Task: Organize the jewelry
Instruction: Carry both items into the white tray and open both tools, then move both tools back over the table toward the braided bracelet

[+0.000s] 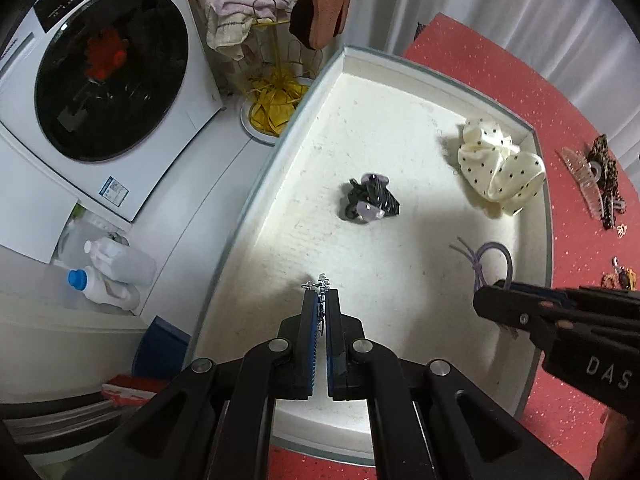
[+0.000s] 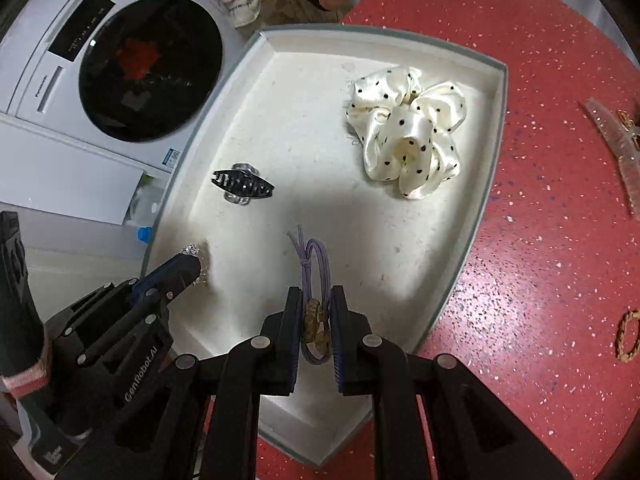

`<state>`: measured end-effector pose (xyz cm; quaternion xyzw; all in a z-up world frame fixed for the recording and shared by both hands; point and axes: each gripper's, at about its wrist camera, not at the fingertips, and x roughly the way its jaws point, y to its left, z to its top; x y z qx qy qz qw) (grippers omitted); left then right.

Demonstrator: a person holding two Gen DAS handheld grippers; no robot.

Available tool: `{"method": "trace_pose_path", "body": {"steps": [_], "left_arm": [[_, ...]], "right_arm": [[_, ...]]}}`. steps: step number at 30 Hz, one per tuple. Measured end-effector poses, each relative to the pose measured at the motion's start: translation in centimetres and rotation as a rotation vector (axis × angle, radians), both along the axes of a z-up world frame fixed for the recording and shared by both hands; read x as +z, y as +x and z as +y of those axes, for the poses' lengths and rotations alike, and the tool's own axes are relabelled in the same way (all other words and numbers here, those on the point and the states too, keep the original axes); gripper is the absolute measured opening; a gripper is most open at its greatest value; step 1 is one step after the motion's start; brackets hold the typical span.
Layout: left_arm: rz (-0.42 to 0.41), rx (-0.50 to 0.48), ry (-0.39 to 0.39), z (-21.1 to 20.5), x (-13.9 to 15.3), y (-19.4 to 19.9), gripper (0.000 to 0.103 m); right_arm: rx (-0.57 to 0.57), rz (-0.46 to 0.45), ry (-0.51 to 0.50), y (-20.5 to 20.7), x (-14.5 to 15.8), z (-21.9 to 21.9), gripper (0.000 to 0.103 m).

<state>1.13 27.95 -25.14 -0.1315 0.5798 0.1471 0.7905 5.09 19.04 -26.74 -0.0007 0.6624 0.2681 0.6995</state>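
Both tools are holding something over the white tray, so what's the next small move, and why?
Probably open both and let go. The left tool pinches a small sparkly piece low over the white tray, and the right tool clamps the purple hair tie, whose loop already lies on the tray floor beside the polka-dot scrunchie.

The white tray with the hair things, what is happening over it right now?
A person holds two grippers over the white tray on a red table. The left gripper is shut on a small sparkly piece of jewelry. The right gripper is shut on a purple hair tie with a gold charm. A polka-dot scrunchie and a black hair claw already lie in the tray. More hair clips wait on the table.
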Motion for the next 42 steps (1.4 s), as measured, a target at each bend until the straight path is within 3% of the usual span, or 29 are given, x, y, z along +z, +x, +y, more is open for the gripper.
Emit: {"method": "trace_pose_path", "body": {"steps": [8, 15, 30, 32, 33, 34, 42], "left_arm": [[0.030, -0.015, 0.025, -0.1, -0.9, 0.3, 0.005], [0.023, 0.002, 0.042, 0.1, -0.5, 0.3, 0.005], [0.039, -0.010, 0.031, -0.7, -0.4, 0.9, 0.007], [0.042, 0.002, 0.035, -0.8, -0.3, 0.9, 0.087], [0.023, 0.028, 0.062, -0.8, -0.1, 0.8, 0.099], [0.014, 0.034, 0.072, -0.8, -0.2, 0.8, 0.103], [0.020, 0.005, 0.116, -1.7, -1.1, 1.5, 0.103]], "right_arm": [[-0.002, 0.025, -0.012, 0.5, -0.9, 0.2, 0.017], [-0.012, 0.026, 0.003, 1.3, -0.7, -0.1, 0.041], [-0.107, -0.070, 0.075, 1.8, 4.8, -4.6, 0.043], [-0.120, -0.072, 0.079, 1.6, 4.9, -5.1, 0.043], [-0.126, -0.074, 0.082, 1.4, 5.0, -5.4, 0.043], [-0.132, -0.073, 0.086, 1.2, 5.0, -5.8, 0.043], [-0.165, -0.089, 0.091, 0.6, 6.0, -8.0, 0.043]]}}
